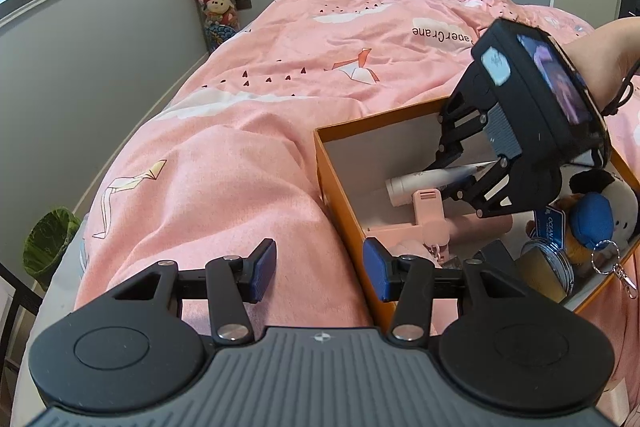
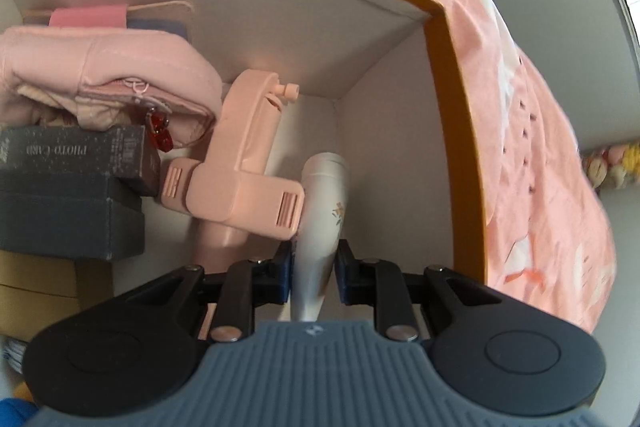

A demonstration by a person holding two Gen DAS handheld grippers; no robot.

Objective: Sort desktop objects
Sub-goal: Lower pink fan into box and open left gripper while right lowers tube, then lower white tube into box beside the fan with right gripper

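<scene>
So your right gripper (image 2: 313,277) pinches the white tube (image 2: 320,211) near its flat tail, pads on both sides, nose angled down inside the orange box (image 2: 456,131). Tube's cap end points at the far corner; box wall sits just beside it on one side, the pink fan (image 2: 240,163) touches it on the other. Tight slot, little side room. Past the fan: pink pouch (image 2: 120,75) on top of dark card boxes (image 2: 72,187), packed against the other wall.

Your left gripper (image 1: 319,269) hangs spread and empty, one blue pad over the pink duvet (image 1: 224,163), the other just over the box's near rim (image 1: 340,195). Plenty of open bedding beyond that rim. Plush keychain (image 1: 600,215) and a round tin (image 1: 548,263) crowd the box's right end.
</scene>
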